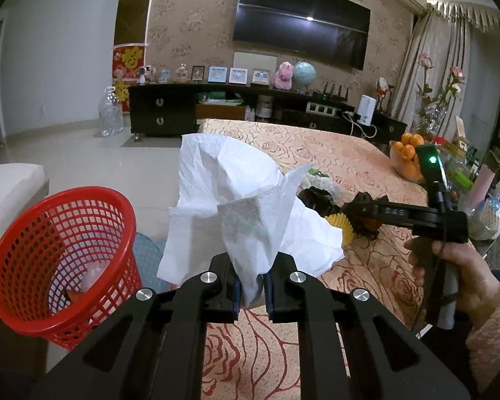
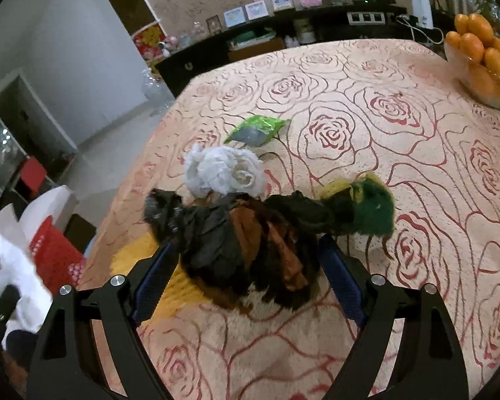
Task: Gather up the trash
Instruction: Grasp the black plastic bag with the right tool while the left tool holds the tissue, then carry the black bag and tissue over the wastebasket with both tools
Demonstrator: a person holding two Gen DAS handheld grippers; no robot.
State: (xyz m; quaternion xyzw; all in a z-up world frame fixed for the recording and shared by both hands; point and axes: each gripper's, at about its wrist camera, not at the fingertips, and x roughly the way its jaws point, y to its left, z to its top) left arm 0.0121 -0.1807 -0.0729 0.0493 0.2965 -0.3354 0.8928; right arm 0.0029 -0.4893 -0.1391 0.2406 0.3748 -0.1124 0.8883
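My left gripper (image 1: 250,286) is shut on a large white paper tissue (image 1: 230,200), held up in the air just right of the red mesh basket (image 1: 60,260). In the right wrist view my right gripper (image 2: 250,266) is open, its blue pads (image 2: 156,276) straddling a crumpled pile of black and brown wrappers (image 2: 243,243) on the rose-patterned tablecloth (image 2: 350,83); the pads do not press on it. Beyond the pile lie a crumpled white tissue (image 2: 223,170), a green packet (image 2: 256,130) and a green-and-yellow scrap (image 2: 366,206). A yellow paper liner (image 2: 170,266) lies under the left finger.
A glass bowl of oranges (image 2: 483,56) stands at the table's far right. A person's hand (image 1: 450,266) holds the right gripper (image 1: 363,213) over the trash pile. The red basket (image 2: 53,256) stands off the table's left edge, beside a white seat (image 1: 10,186).
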